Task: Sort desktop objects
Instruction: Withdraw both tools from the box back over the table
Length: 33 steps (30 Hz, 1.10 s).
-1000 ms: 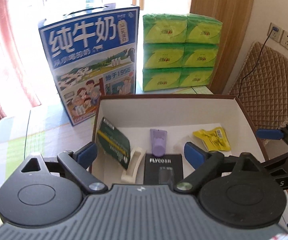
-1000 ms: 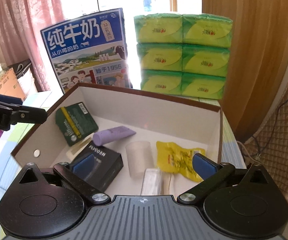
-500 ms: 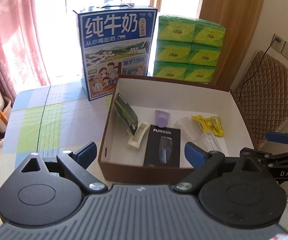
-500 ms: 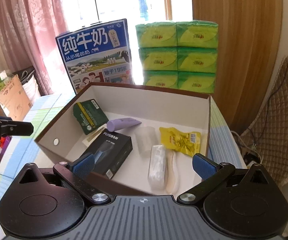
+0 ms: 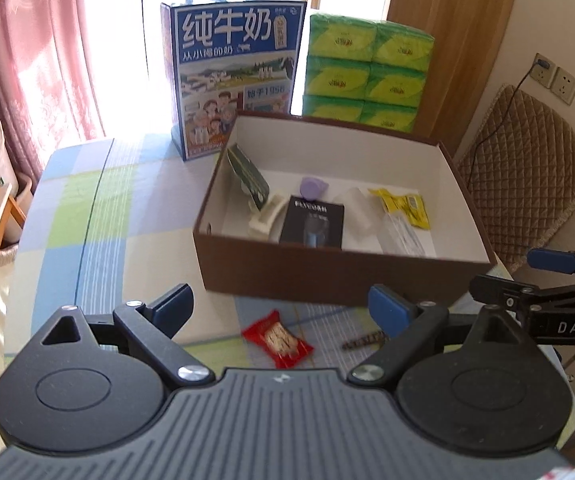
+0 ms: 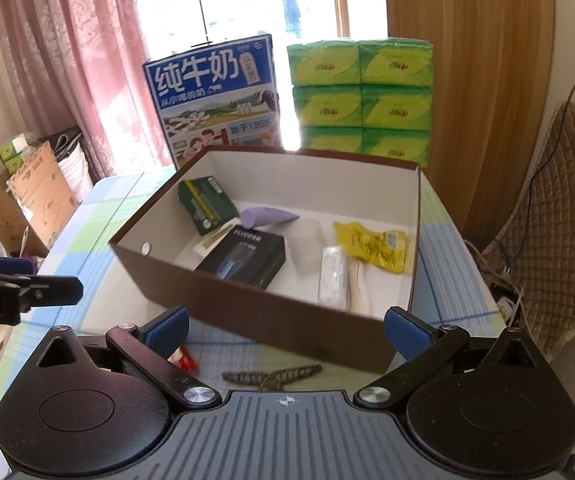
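Brown card makes up the box (image 5: 339,280), which fills the centre of both views and already holds a black carton (image 5: 313,226), a green packet (image 5: 247,176), a purple tube (image 6: 265,216), a yellow sachet (image 6: 371,246) and a clear wrapped bar (image 6: 333,276). On the checked tablecloth (image 5: 87,216) in front of its near wall, low in the frame, 2 things are left out: a red snack packet (image 5: 277,338) and a dark twisted hair tie (image 6: 273,376).

The left gripper (image 5: 283,306) hangs with its blue pads spread wide and nothing between them, and the red packet sits almost midway under them in the left wrist view. The right gripper (image 6: 287,330) is likewise wide and empty, with the hair tie just below its centre.

The step in hand looks like a pick of those 2 strays. For the packet, I would come straight down and pinch across its short side, as the flat foil may slide. The hair tie is thin and lies flat, so the pads should reach the cloth before closing. Lift clear of the box's near wall before carrying over.
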Each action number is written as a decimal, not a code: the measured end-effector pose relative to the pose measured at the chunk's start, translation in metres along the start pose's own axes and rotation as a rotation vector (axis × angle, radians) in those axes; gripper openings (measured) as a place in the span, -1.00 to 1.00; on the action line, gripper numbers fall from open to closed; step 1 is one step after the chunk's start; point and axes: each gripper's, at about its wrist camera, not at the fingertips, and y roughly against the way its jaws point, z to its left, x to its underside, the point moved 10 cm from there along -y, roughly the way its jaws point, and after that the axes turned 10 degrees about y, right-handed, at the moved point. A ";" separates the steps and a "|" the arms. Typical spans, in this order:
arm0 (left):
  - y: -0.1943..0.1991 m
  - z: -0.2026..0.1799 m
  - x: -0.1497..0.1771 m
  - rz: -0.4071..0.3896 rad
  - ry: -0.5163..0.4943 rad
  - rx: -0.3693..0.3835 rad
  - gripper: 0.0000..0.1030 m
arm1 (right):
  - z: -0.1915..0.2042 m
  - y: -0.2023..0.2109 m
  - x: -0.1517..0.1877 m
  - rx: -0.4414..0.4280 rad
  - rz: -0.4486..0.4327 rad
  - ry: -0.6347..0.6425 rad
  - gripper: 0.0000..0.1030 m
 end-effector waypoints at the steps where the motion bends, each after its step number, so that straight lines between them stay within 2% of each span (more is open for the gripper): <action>1: 0.002 0.001 0.004 0.001 0.000 -0.005 0.79 | 0.003 0.003 0.003 -0.002 0.002 0.000 0.96; 14: 0.022 0.003 0.039 0.013 -0.010 -0.039 0.79 | 0.023 0.018 0.037 -0.012 0.038 0.014 0.96; 33: 0.009 0.006 0.081 0.108 -0.048 -0.083 0.79 | 0.016 0.013 0.085 0.014 0.147 -0.032 0.96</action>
